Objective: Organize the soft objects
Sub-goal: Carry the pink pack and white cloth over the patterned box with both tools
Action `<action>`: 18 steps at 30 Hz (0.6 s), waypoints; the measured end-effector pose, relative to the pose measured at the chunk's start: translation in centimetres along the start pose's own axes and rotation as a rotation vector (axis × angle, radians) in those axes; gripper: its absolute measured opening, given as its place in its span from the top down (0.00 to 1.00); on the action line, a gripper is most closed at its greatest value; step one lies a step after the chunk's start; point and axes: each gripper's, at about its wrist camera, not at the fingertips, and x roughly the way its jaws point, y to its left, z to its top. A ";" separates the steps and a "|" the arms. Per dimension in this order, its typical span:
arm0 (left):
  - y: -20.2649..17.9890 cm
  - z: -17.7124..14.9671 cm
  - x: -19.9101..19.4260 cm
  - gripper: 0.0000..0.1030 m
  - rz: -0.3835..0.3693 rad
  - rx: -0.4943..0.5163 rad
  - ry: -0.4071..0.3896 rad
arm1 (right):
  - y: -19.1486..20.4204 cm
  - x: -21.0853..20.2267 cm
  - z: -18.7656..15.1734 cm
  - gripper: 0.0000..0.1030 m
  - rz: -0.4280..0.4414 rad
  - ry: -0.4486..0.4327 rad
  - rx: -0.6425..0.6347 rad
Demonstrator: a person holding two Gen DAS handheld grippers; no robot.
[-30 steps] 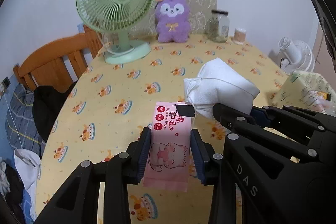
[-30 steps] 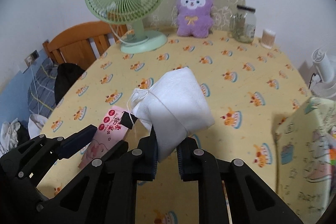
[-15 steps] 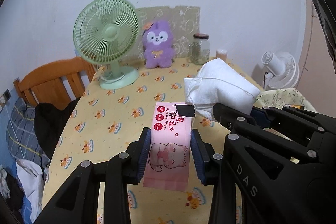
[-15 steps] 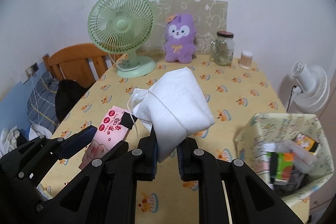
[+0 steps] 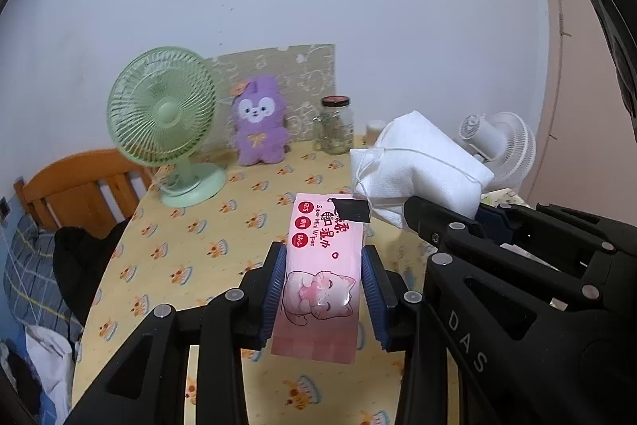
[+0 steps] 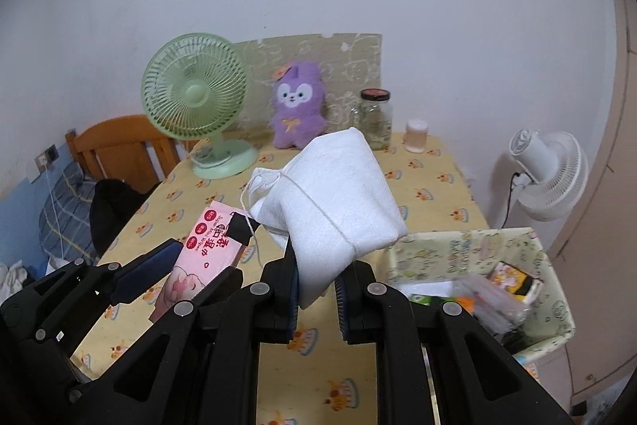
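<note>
My left gripper (image 5: 323, 289) is shut on a pink pack of wet wipes (image 5: 322, 265) with a cartoon cat, held in the air above the yellow table (image 5: 191, 249). The same pack (image 6: 207, 249) shows at lower left in the right wrist view. My right gripper (image 6: 316, 289) is shut on the lower corner of a white drawstring pouch (image 6: 334, 202), also lifted off the table; that pouch (image 5: 422, 162) appears to the right in the left wrist view. A purple plush toy (image 6: 296, 106) sits upright at the table's far edge.
A green desk fan (image 6: 195, 94), a glass jar (image 6: 376, 118) and a small cup (image 6: 416, 136) stand at the back. A patterned fabric basket (image 6: 469, 249) with several packets sits at right. A white fan (image 6: 549, 170) stands beyond it. A wooden chair (image 6: 115, 142) with dark clothing is at left.
Both grippers rose and drew back from the table with their loads still gripped. The fan and plush look smaller and farther. The basket at right came fully into the right wrist view.
</note>
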 end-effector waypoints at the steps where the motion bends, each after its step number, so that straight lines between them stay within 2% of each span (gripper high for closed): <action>1: -0.4 0.2 0.0 0.63 -0.003 0.005 -0.003 | -0.3 -0.1 0.0 0.83 -0.004 -0.002 0.001; 14: -6.4 1.8 1.8 0.62 -0.077 0.060 -0.023 | -7.1 -1.1 0.0 0.83 -0.078 -0.028 0.054; 18: -8.3 2.1 3.1 0.62 -0.106 0.073 -0.011 | -9.5 -0.8 -0.1 0.80 -0.099 -0.017 0.095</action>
